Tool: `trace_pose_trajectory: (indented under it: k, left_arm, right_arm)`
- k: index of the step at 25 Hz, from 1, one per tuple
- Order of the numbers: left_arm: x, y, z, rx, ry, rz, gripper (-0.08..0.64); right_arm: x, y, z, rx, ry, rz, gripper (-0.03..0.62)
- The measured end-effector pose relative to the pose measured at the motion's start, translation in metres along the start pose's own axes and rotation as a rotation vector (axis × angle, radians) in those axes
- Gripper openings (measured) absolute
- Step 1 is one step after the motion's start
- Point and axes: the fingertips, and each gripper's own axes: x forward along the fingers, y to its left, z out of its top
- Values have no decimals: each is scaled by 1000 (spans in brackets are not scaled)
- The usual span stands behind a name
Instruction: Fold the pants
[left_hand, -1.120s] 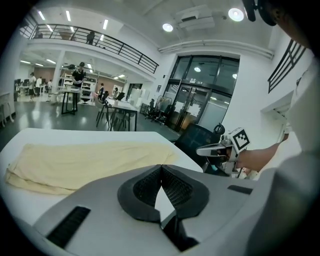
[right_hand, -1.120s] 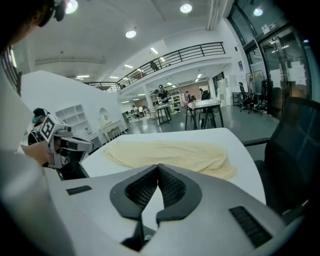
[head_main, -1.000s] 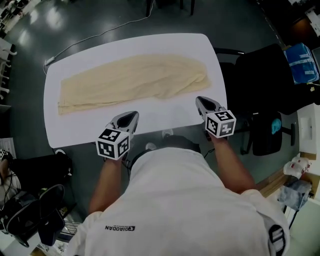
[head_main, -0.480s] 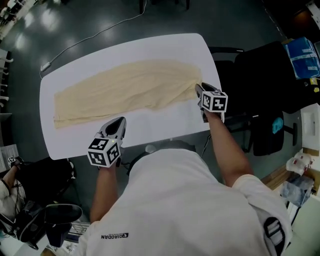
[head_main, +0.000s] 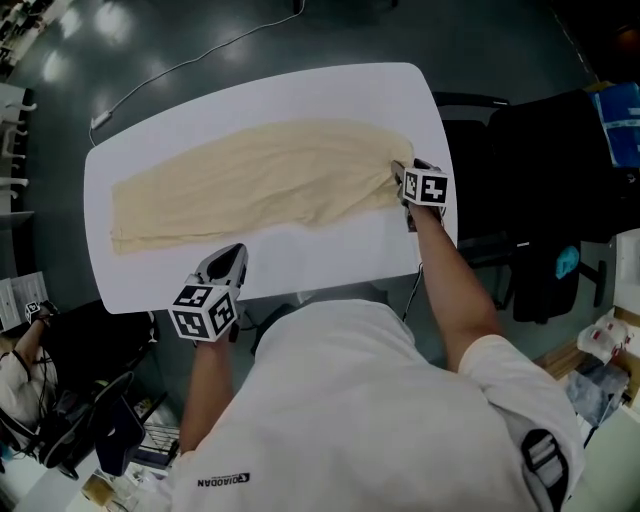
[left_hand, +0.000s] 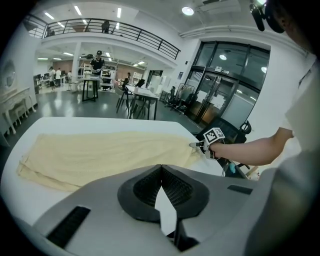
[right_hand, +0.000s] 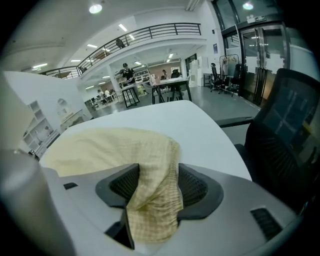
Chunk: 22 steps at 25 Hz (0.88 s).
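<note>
**Right gripper at the end of the pants, before the first fold**

The pants are lying flat and lengthwise on the white table, with one end reaching close to the table's right edge. The right gripper is standing over that end. Its jaws are opening wide, and a raised bunch of the cloth is sitting between them, not visibly pinched. The left gripper is hovering over bare table near the front edge, its jaws together and holding nothing. The risks are lying in the bite, as a judgement. Jaws closing on the top layer alone would be leaving the lower layer behind and skewing the fold. A shallow hold would be slipping free on the lift, and dragging the bunch would be wrinkling the flat legs
</note>
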Motion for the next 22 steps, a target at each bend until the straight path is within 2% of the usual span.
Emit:
trace_pose_trajectory:
  k: [4,7,15,22]
  left_arm:
    - [0,2,2,11,7,23,28]
    - [-2,-1,6,8,-1,33,28]
    - [-1,-5,1,-10,-13,38,28]
    - [-11,-4,3,-24,-51,79,28]
  right_arm:
    - [5,3,-5,-51,-6,-62,263]
    - [5,2,-4,-69,-11,-75,256]
    - [9,15,-5,-85,22,-18,80]
    - [0,10,1,-16,-14,70,74]
